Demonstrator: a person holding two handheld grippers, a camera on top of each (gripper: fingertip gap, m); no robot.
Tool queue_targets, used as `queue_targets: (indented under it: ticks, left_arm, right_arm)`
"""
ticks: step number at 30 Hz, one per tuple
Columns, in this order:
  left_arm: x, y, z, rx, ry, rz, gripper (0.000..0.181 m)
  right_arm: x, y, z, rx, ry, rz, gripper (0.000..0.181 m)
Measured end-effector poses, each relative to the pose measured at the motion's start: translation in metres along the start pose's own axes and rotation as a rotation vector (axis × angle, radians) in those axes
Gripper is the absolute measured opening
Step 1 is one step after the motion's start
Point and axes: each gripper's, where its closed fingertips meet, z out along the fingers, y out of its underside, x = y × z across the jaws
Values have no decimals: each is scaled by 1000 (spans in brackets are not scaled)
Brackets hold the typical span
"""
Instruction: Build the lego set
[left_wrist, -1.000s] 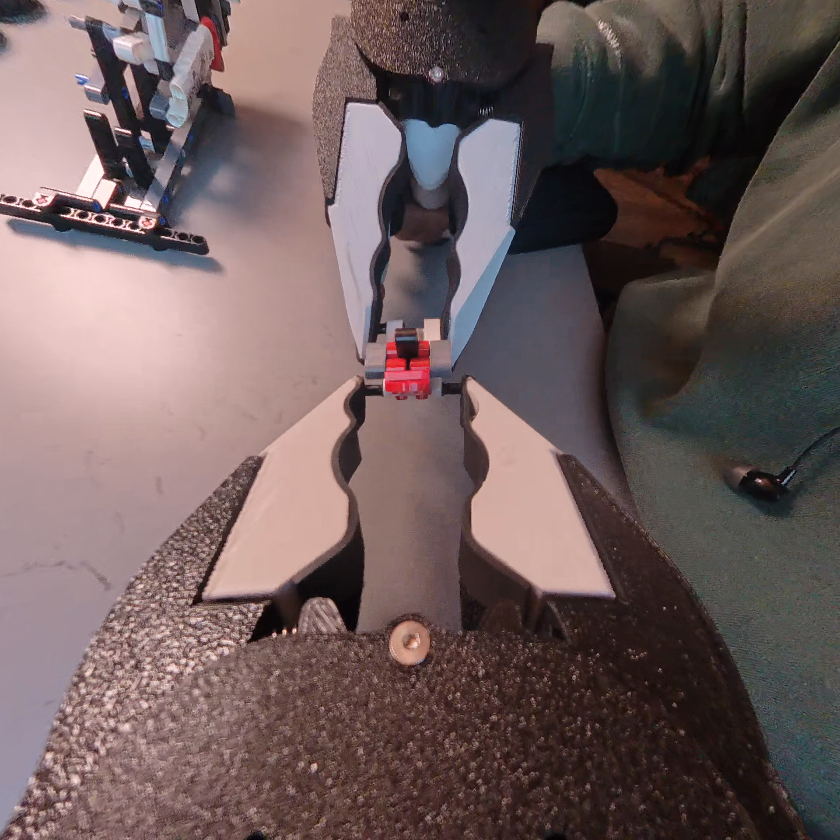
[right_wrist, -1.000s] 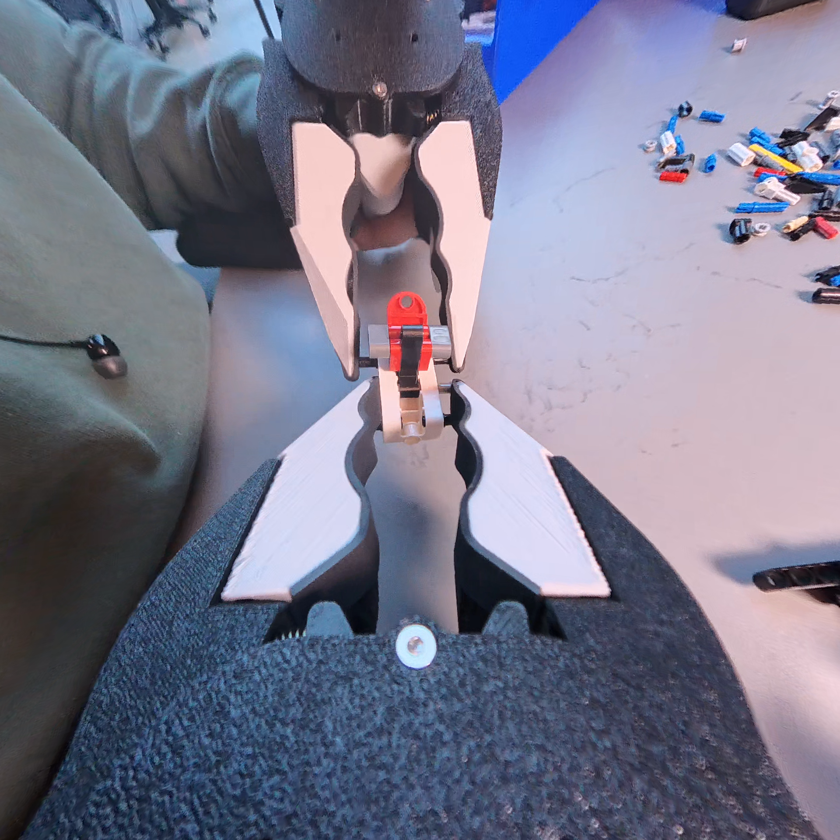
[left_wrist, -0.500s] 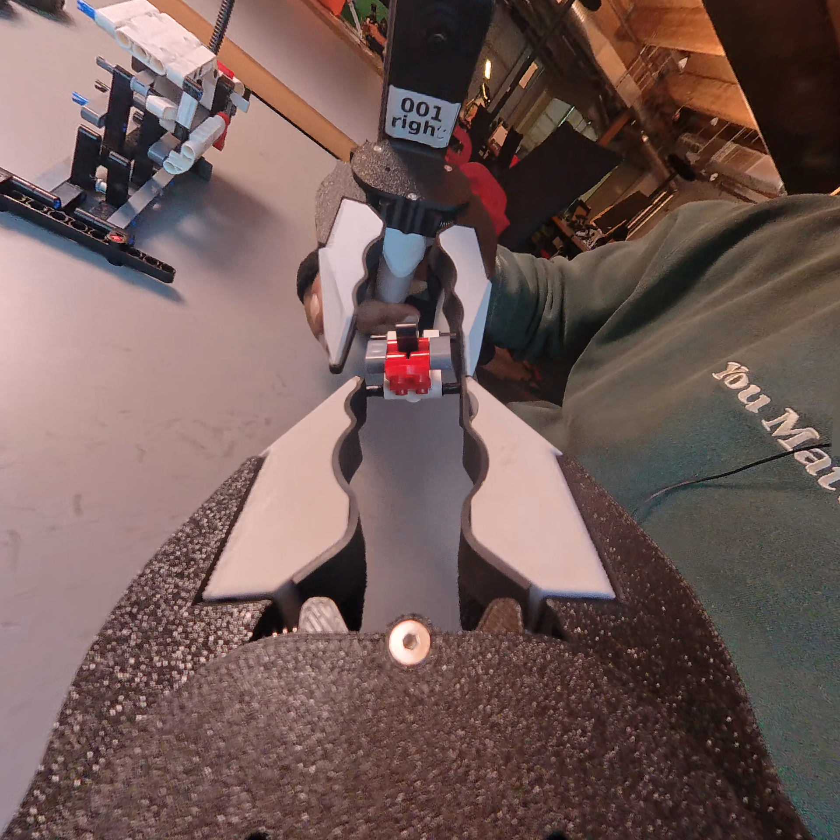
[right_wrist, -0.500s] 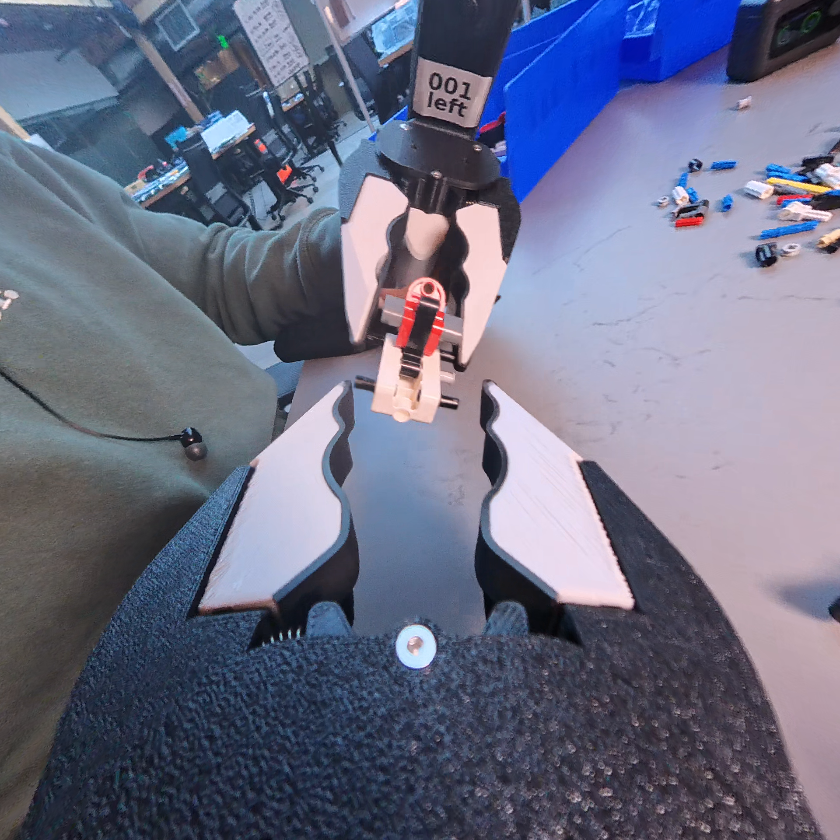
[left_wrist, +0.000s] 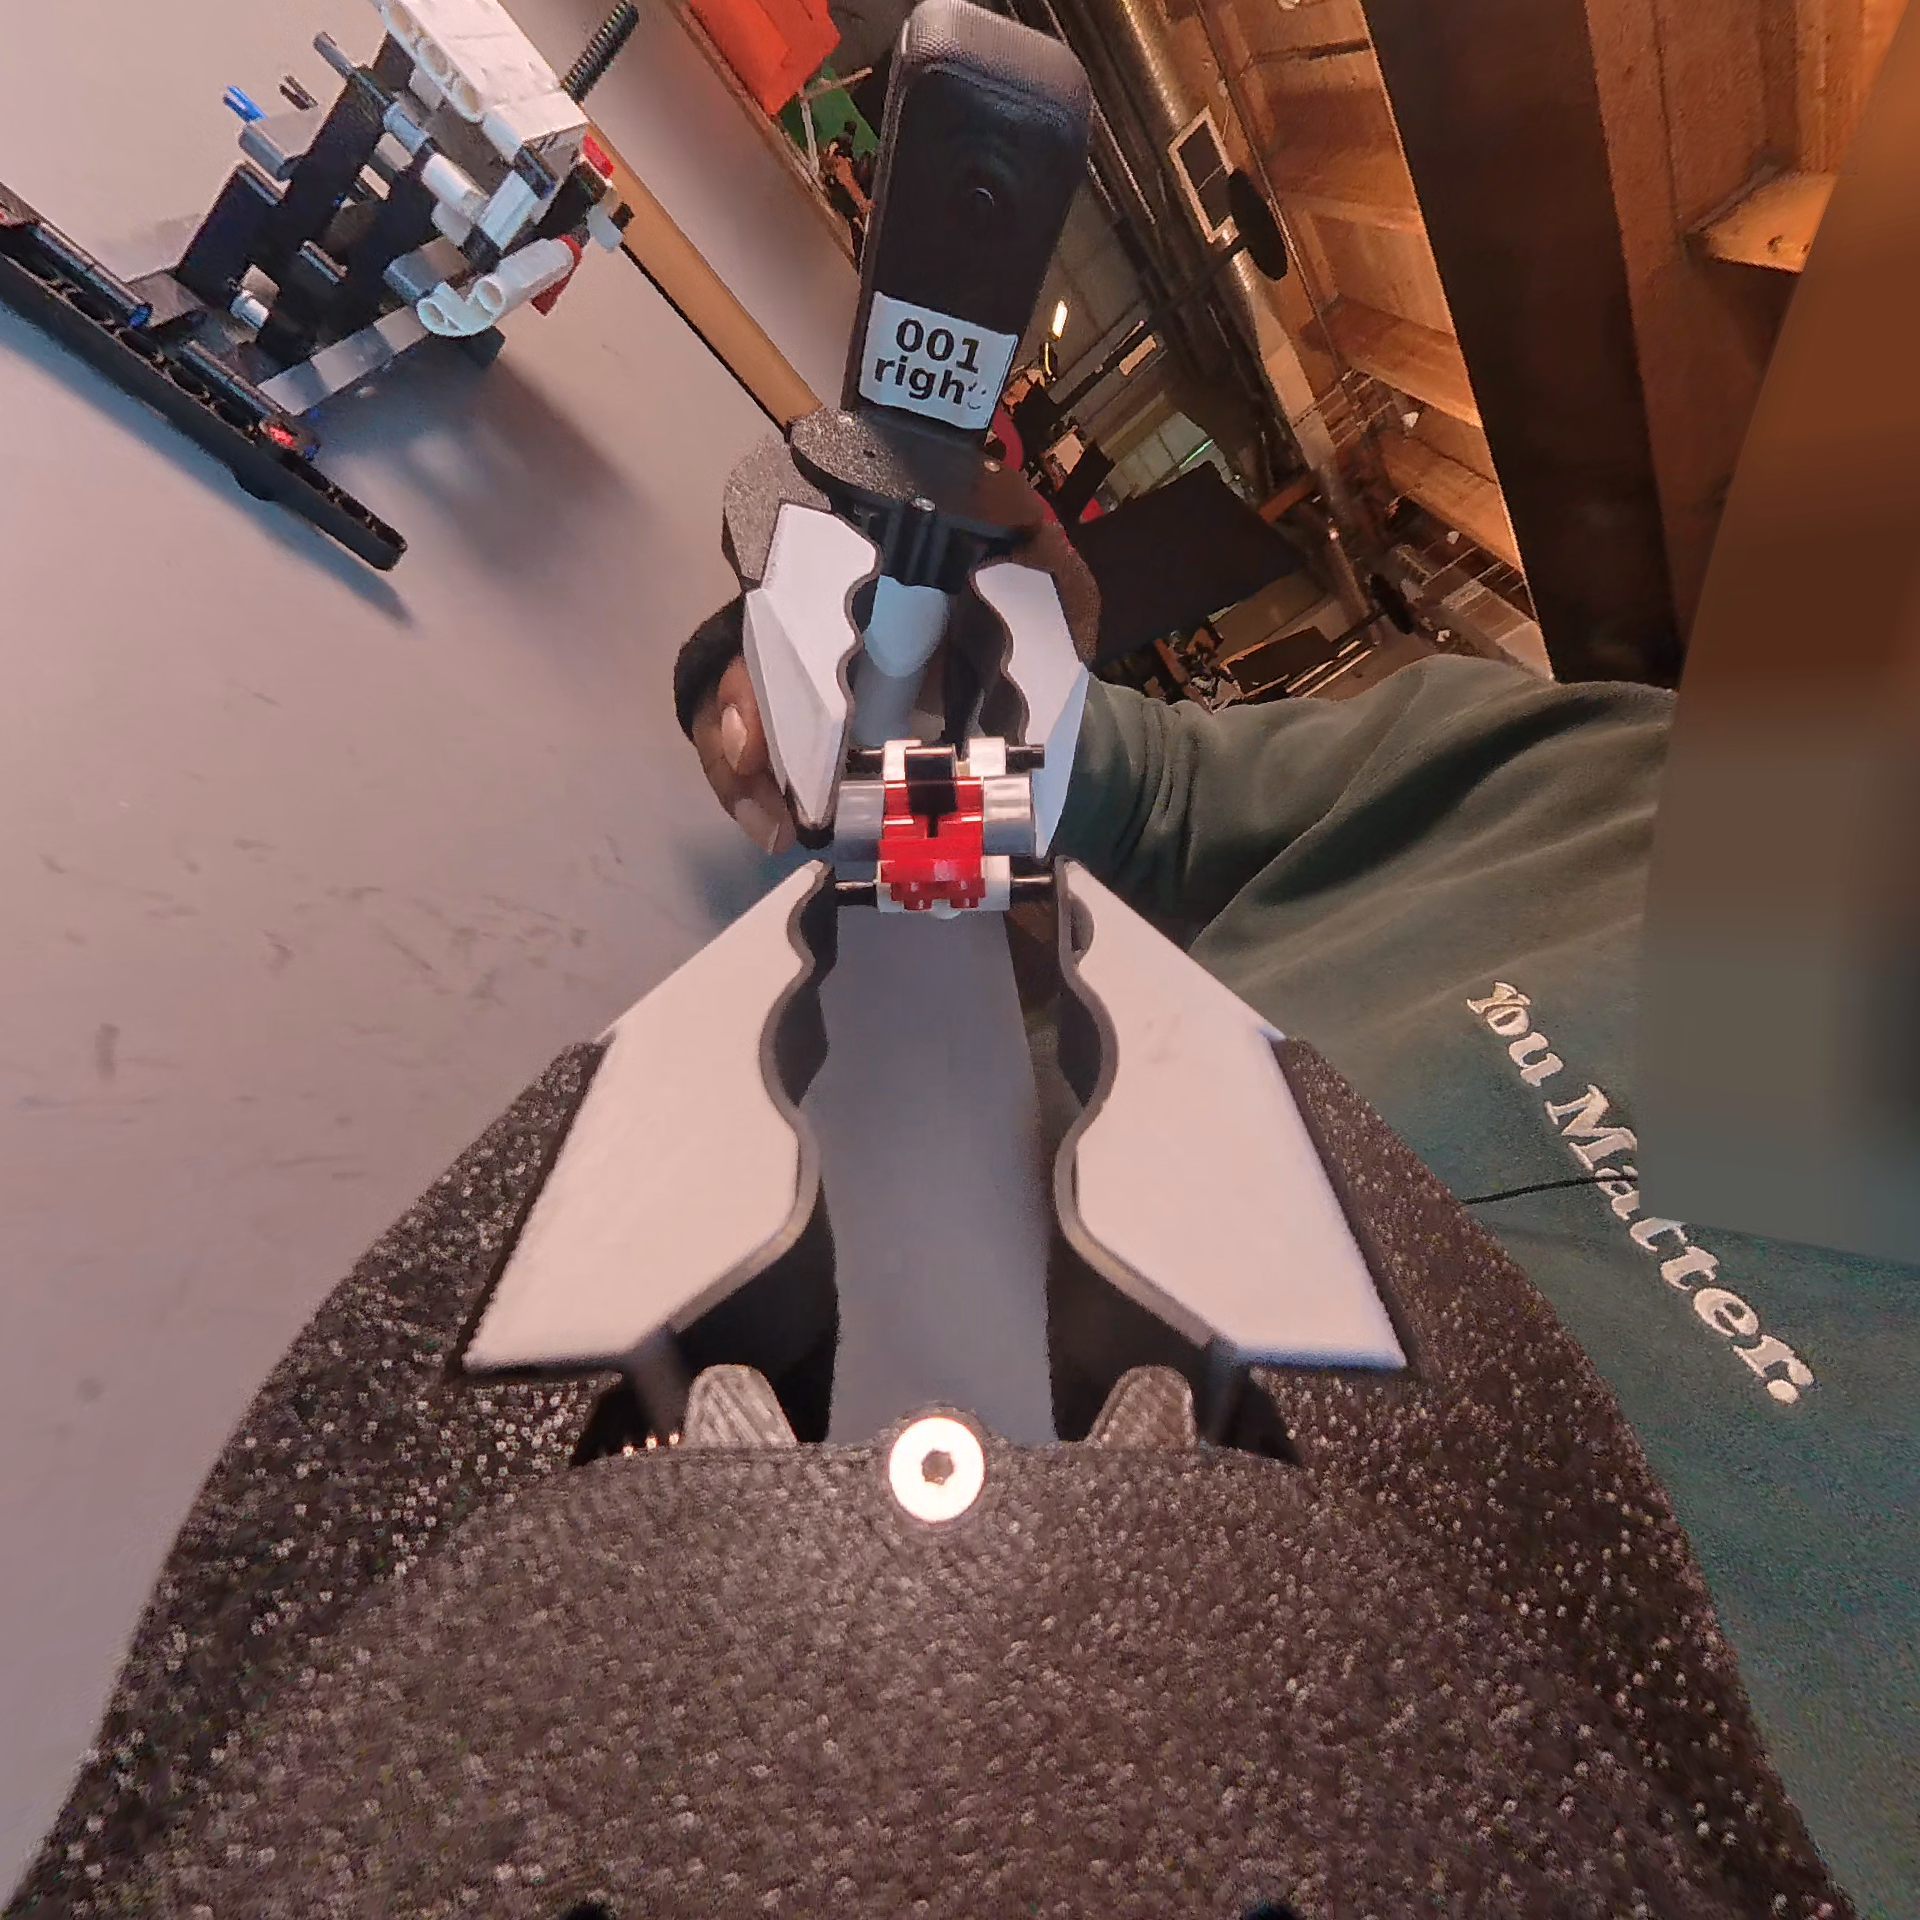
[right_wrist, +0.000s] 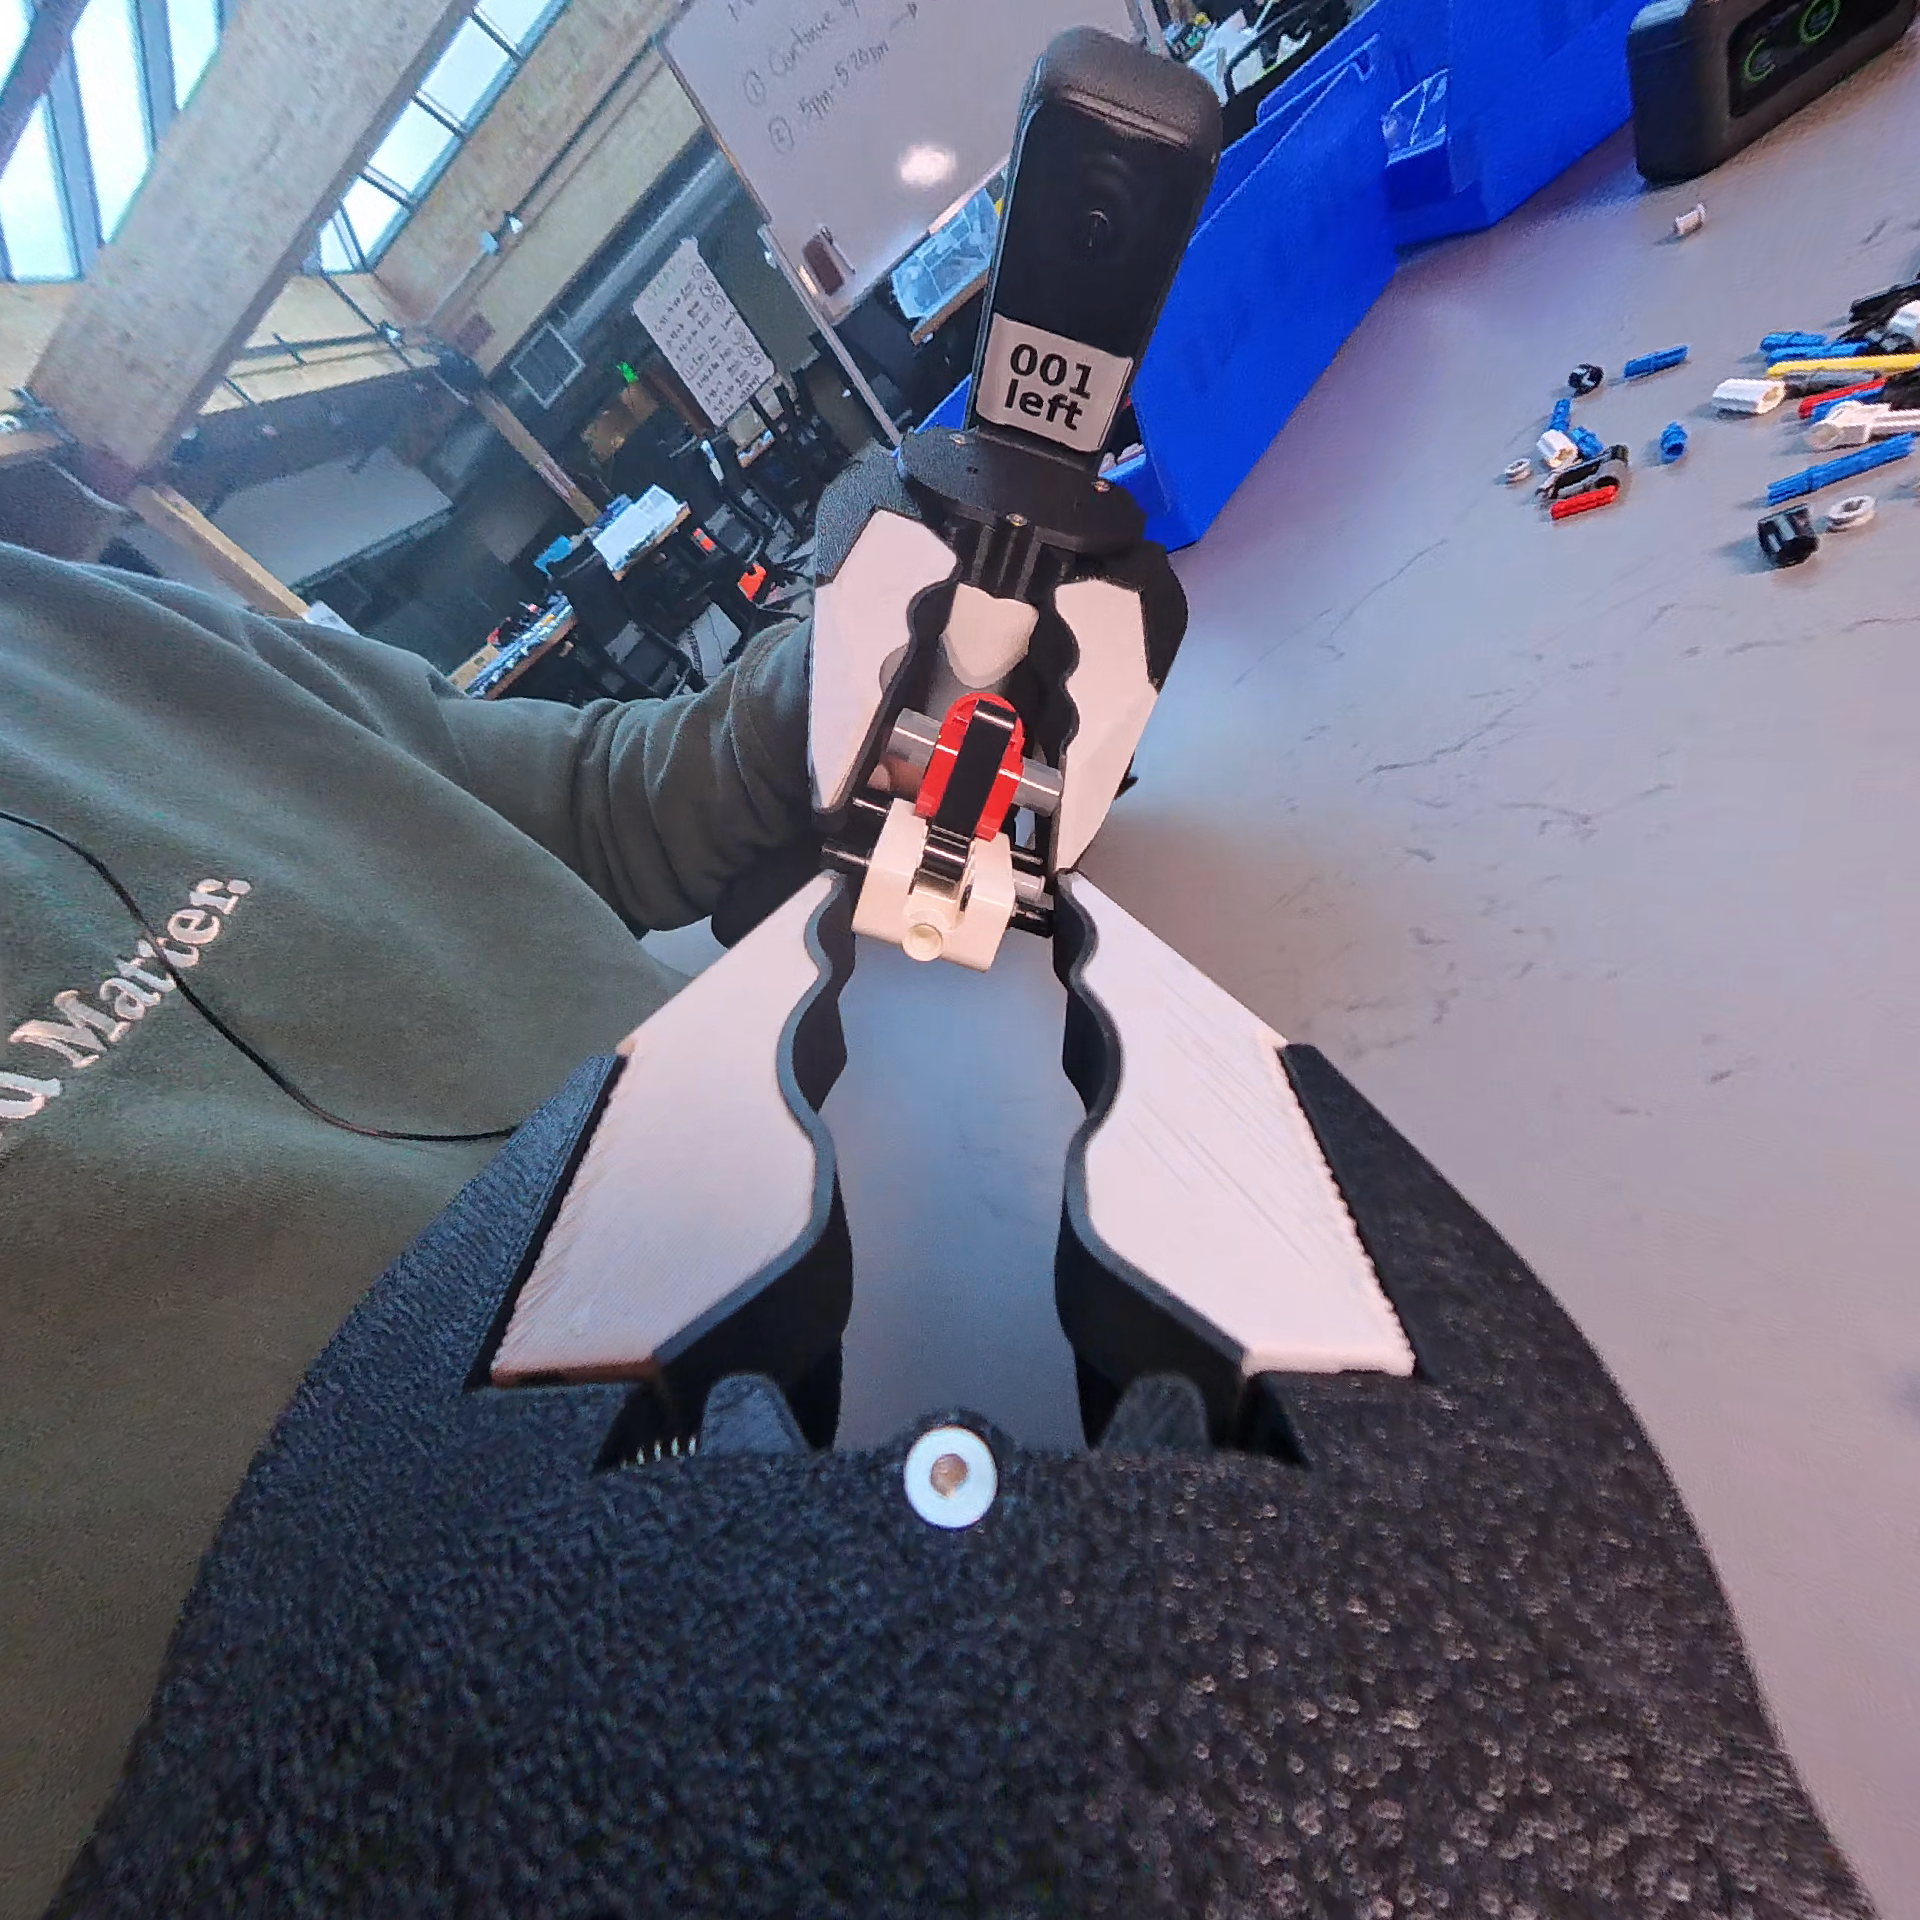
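The lego piece (left_wrist: 932, 844), small and rigid, likely light, sits above the counter (left_wrist: 312, 831) between both grippers; our left gripper (left_wrist: 940, 888) and right gripper (right_wrist: 940, 904) pinch its black axle ends, jaws narrow.

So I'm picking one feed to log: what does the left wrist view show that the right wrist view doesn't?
Only the left wrist view shows the partly built lego model standing on the table. Only the right wrist view shows the loose lego pieces, blue bins and a whiteboard. Both show the small red, white and grey lego assembly held between the left claw and right claw, plus the green sweatshirt.
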Motion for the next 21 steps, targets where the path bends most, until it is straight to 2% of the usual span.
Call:
queue_targets:
  ticks: [12, 21]
  left_arm:
    - [0, 0, 1, 32, 72, -173, 41]
    - [4, 2, 2, 33, 119, -207, 41]
  right_arm:
    - [0, -4, 0, 44, -66, 109, 36]
    - [-4, -5, 0, 54, -90, 105, 36]
